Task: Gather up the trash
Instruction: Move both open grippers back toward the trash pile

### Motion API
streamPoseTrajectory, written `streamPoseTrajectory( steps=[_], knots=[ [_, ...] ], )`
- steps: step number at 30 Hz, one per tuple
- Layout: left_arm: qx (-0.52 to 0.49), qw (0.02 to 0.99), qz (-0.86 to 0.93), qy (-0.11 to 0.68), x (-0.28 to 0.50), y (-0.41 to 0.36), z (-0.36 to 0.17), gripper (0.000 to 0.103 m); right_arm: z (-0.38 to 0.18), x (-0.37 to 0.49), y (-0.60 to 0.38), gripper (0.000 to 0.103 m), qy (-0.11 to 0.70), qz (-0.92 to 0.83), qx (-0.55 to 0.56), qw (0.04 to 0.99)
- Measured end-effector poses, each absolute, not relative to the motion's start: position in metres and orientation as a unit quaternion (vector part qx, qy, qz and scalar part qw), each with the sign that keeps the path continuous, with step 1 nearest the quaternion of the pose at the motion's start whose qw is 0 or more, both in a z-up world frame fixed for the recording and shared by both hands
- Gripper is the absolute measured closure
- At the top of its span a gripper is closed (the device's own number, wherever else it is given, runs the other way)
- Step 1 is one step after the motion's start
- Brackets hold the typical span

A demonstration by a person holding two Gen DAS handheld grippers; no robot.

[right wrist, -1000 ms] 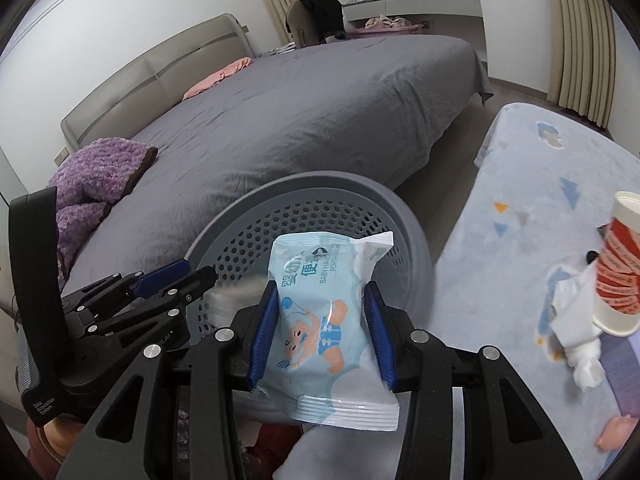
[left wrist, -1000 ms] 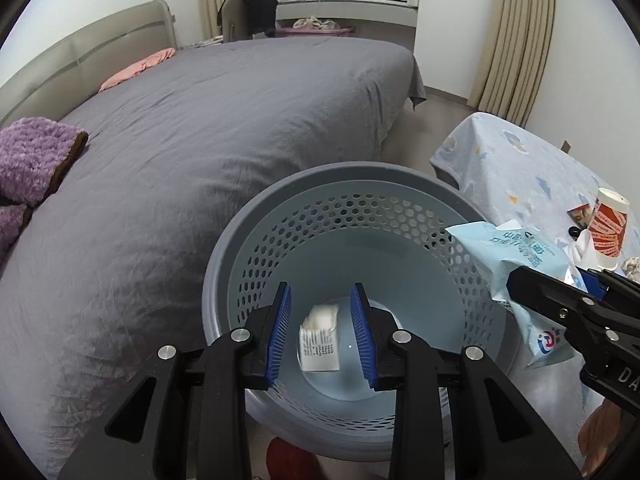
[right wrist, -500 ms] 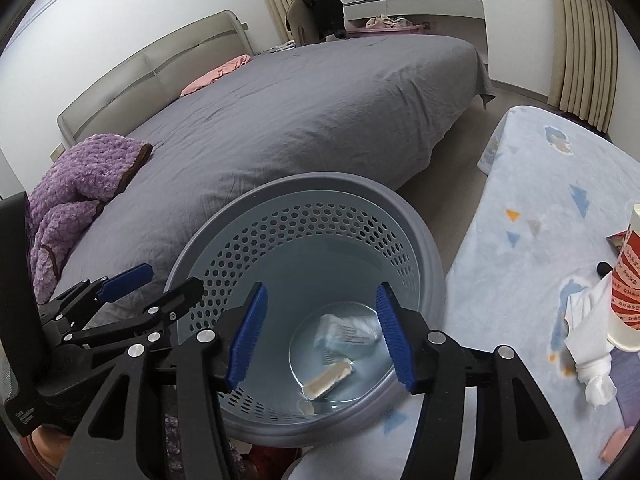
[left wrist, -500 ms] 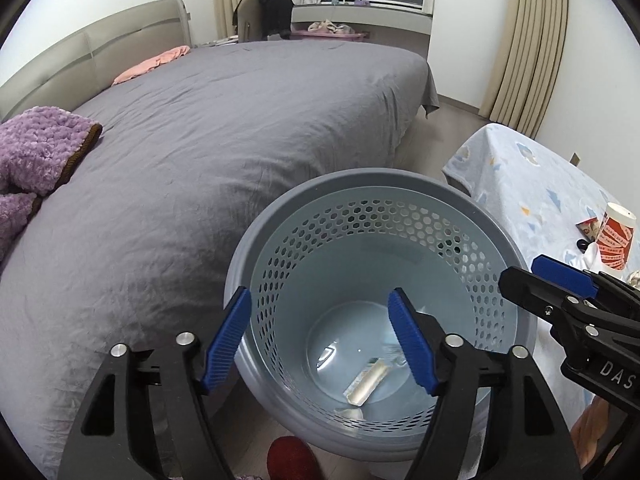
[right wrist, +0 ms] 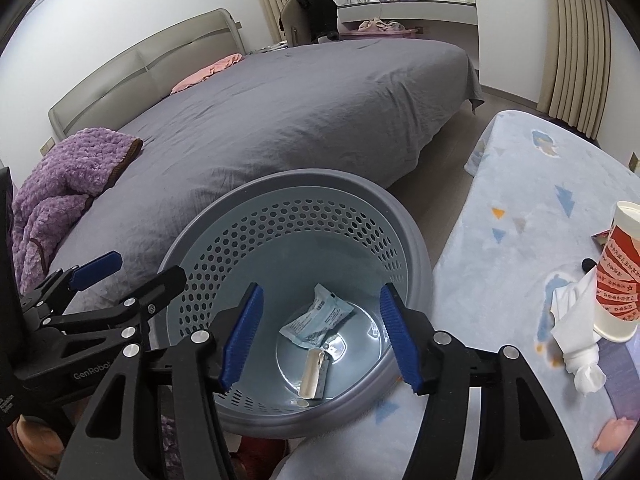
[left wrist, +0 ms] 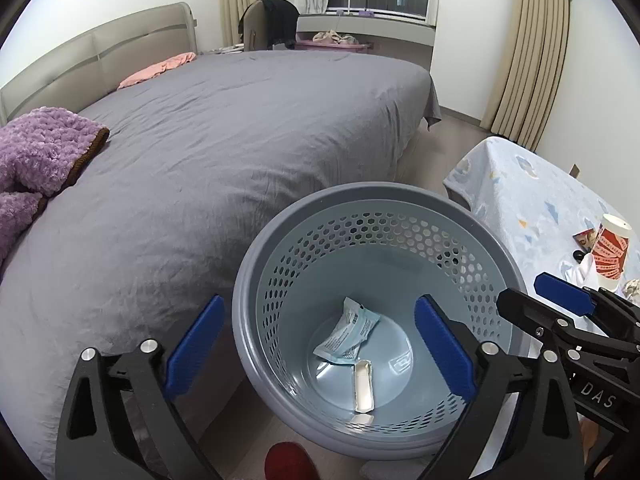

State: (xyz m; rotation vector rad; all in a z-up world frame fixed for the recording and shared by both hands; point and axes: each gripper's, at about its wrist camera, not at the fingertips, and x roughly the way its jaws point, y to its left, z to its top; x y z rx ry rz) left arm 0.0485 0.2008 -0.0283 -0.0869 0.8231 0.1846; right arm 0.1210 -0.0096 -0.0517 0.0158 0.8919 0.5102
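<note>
A grey-blue perforated basket [left wrist: 360,196] [right wrist: 312,178] stands on the floor between the bed and a low table. At its bottom lie a pale blue wipes packet [left wrist: 348,336] [right wrist: 316,322] and a small white wrapper [left wrist: 363,386] [right wrist: 314,370]. My left gripper [left wrist: 320,346] hangs over the basket, its jaws opening wide with nothing between them. Beside it my right gripper [right wrist: 320,336] also hangs above the basket, jaws opening, nothing held. On the table stand a red-and-white paper cup [right wrist: 618,276] [left wrist: 610,254] and crumpled white tissue [right wrist: 576,332].
A wide bed [left wrist: 240,140] under a grey cover fills the left and back, with a purple blanket [left wrist: 40,148] and a pink pillow [left wrist: 160,70]. The low table [right wrist: 520,184] with a light blue patterned cloth is at the right. Something red [left wrist: 288,460] lies on the floor by the basket.
Both grippers let go. The left released the white wrapper and the right the wipes packet, and both pieces dropped to the basket's bottom. Both sets of jaws spread wider.
</note>
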Motion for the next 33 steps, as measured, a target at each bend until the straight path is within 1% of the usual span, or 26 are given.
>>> streamPoseTrajectory(
  steps=[6, 17, 26, 33],
  knots=[
    [-0.047, 0.913, 0.091, 0.394, 0.046, 0.202, -0.025, 0.007, -0.045, 0.115, -0.012, 0.041, 0.419, 0.236, 0.007, 0.877],
    [-0.043, 0.919, 0.077, 0.384, 0.04, 0.191, -0.017, 0.007, -0.035, 0.096, -0.033, 0.04, 0.414, 0.205, 0.016, 0.887],
    [-0.039, 0.924, 0.04, 0.379, 0.035, 0.164, -0.008, 0.007, -0.025, 0.062, -0.071, 0.04, 0.409, 0.145, 0.017, 0.901],
    [-0.026, 0.926, 0.006, 0.376, 0.029, 0.133, -0.003, 0.007, -0.012, 0.028, -0.12, 0.04, 0.402, 0.078, 0.036, 0.912]
  ],
)
